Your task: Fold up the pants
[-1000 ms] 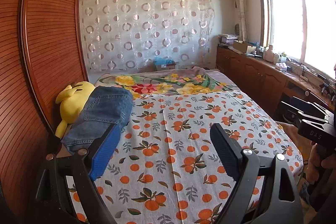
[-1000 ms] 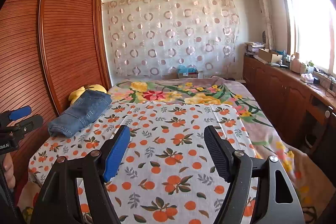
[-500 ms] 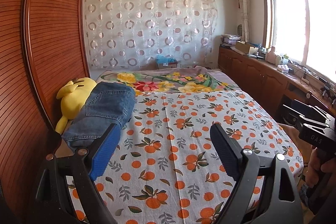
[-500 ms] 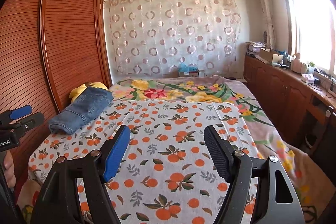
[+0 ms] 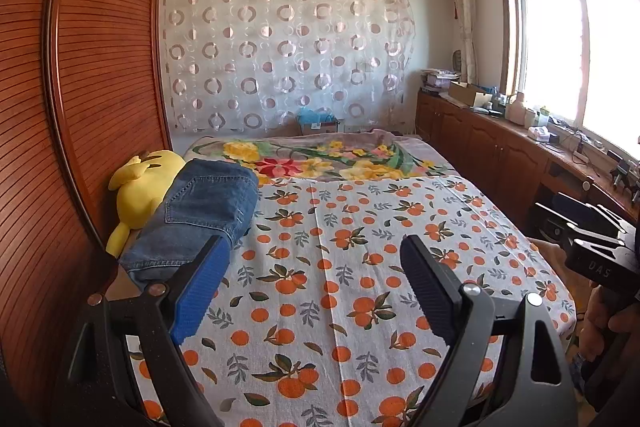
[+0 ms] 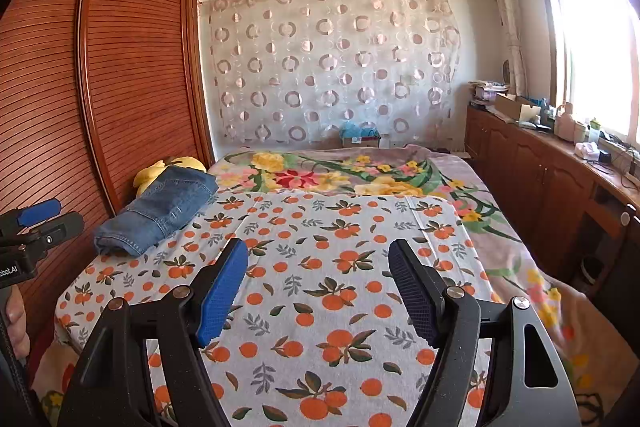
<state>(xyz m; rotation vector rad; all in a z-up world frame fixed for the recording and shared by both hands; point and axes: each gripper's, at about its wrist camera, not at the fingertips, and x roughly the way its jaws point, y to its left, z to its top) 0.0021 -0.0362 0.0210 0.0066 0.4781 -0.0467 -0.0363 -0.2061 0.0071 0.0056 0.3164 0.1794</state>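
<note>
At the left edge of both views, the pants (image 5: 196, 215) lie as a folded denim bundle along the left side of the bed (image 5: 360, 307), their far end resting against a yellow plush toy (image 5: 140, 187) beside the wooden wardrobe (image 5: 80, 87). Both tools hang over the orange-print sheet with nothing between their fingers — the left gripper (image 5: 312, 291) stands released, and the right gripper (image 6: 318, 291) is likewise spread wide, well apart from the denim.

The fold looks largely done, so my guess is the step in hand is a check or a tidy. To do that well, approach low from the near end, pinch only the top layer's edge, and press flat rather than drag — a pull could undo the stack.

Readable writing: "DAS" on the black tool at the right edge of the left view, and "obot.AI" at the left edge of the right view.
</note>
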